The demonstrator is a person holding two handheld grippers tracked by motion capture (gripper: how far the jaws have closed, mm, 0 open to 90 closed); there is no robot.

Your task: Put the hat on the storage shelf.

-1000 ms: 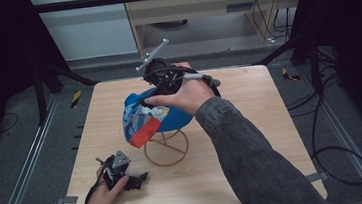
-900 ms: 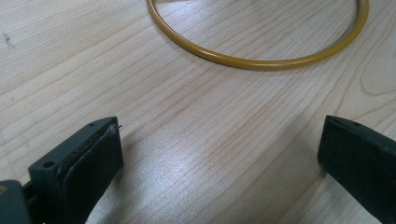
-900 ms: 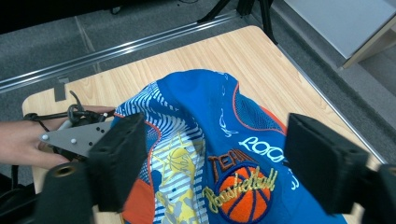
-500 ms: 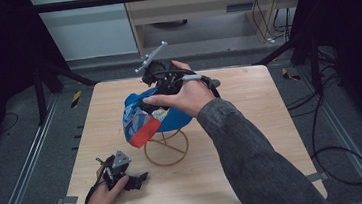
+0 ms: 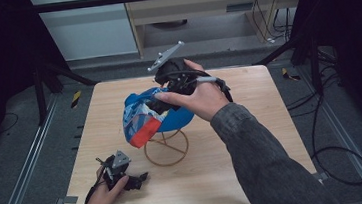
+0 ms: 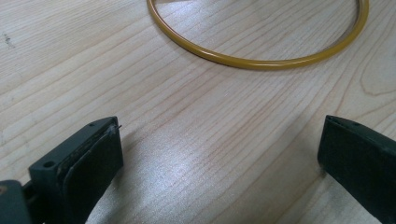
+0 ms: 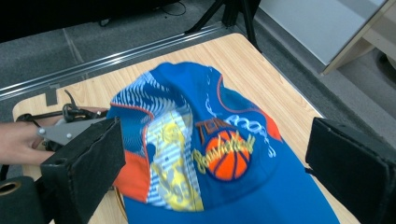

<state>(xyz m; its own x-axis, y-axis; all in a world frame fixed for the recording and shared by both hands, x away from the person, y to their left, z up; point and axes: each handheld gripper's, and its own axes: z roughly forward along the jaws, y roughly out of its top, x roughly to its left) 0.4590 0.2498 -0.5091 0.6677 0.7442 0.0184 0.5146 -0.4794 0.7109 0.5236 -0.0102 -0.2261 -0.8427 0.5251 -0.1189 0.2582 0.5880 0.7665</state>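
**Two open grippers, one cap on its stand**

Two sets of jaws stand wide apart and neither holds anything. The right gripper [image 5: 168,99] hovers just over the cap [image 5: 143,116]; in the right gripper view its black pads frame the cap [image 7: 219,154] from above, with the crown and its orange basketball print between them but not touching. The left gripper [image 5: 126,180] rests low on the table [image 5: 273,138] at about seven o'clock from the stand, well apart from the cap. In the left gripper view its jaws lie close over bare wood, with the stand's yellow ring [image 6: 261,63] ahead at twelve o'clock.

The cap sits draped over the wire stand [image 5: 166,146] near the table's middle, the crown on top and the orange-edged brim hanging down toward seven o'clock.

The cap looks light and soft: thin cloth that will fold and bunch under the pads rather than resist them. A pinch on the crown would likely gather only a loose fold, and the cap could swing or slide off the stand. The brim looks the stiffest part, so it is probably the surest hold, gripped flat across its edge. The stand is slight and may tip or drag if the cloth snags on it, so a straight upward lift seems wise.
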